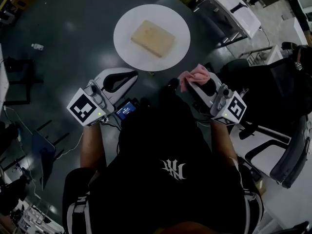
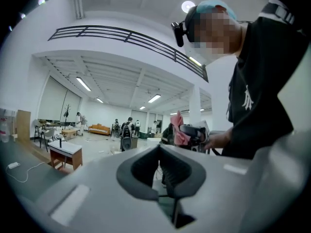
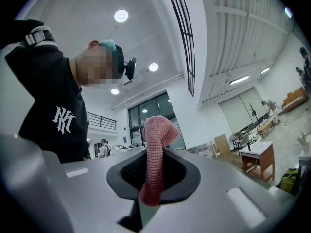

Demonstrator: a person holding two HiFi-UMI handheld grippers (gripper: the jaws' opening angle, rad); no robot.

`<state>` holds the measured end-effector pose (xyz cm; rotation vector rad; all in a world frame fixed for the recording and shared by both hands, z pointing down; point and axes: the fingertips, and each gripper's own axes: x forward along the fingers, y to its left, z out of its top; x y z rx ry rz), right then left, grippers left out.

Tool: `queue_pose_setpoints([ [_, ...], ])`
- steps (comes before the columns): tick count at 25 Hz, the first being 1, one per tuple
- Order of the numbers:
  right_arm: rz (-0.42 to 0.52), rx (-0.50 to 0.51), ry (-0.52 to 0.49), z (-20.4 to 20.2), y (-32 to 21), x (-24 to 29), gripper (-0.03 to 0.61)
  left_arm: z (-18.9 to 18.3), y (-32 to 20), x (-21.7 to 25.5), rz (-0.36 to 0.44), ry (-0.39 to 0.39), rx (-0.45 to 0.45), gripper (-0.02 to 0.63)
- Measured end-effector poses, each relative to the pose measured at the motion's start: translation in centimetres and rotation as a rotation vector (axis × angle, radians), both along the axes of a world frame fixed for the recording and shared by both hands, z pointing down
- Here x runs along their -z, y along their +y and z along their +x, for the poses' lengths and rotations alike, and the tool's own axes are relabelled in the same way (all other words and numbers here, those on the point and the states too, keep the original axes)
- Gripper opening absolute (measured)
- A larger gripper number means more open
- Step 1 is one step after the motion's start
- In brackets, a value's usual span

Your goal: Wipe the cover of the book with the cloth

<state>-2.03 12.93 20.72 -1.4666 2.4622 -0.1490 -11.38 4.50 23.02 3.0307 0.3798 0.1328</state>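
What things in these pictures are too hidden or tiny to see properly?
- Any words on the book: too small in the head view, and both gripper views point away from it.
- The lower end of the cloth: in the right gripper view it is pinched inside the right gripper.
- The legs of the table: in the head view its round top covers them.

My left hand-held gripper [image 2: 159, 152] is closed, with nothing inside. At one o'clock, my right hand-held gripper [image 2: 183, 135] pinches the pink cloth [image 2: 177, 123].

Person's wearing a black tee [image 1: 165, 140] with a white logo [image 1: 174, 169] and a teal cap [image 2: 211, 6]; the white left gripper [image 1: 131, 75] and right gripper [image 1: 188, 82] are sporting black-and-white marker cubes [image 1: 87, 107].
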Motion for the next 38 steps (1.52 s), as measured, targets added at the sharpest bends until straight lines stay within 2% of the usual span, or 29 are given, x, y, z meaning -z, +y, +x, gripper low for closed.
queue_pose_setpoints([
  [3,-0.005,0.017,-0.005,-1.2,1.4,0.0,0.034,-0.9,2.7,-1.1,-0.029,-0.032,-0.042,0.005],
  [7,0.023,0.053,0.009,-1.5,3.7,0.5,0.034,-0.3,7.2,-1.0,-0.059,-0.002,-0.103,0.003],
  [10,0.042,0.083,0.012,-2.0,5.5,0.8,0.034,0.3,9.8,0.2,-0.045,0.045,-0.099,0.003],
  [14,0.068,0.119,0.039,-2.4,9.1,1.7,0.034,1.5,13.8,0.7,-0.071,0.032,-0.091,0.003],
  [19,0.065,0.115,0.022,-0.3,14.0,0.8,0.034,4.3,19.7,0.3,-0.007,0.004,-0.124,0.003],
  [23,0.078,0.139,0.029,0.4,17.0,0.5,0.034,5.3,22.1,-0.3,0.022,-0.026,-0.1,0.003],
  [30,0.06,0.173,-0.016,1.1,20.6,-1.5,0.033,5.7,24.5,-2.9,0.02,-0.084,-0.025,0.003],
  [34,0.048,0.177,0.012,0.9,20.9,-2.0,0.034,5.2,24.7,-3.6,-0.04,-0.073,0.001,0.003],
  [38,0.051,0.188,0.018,0.5,20.8,-1.9,0.032,4.9,25.0,-3.4,-0.036,-0.054,0.012,0.003],
])
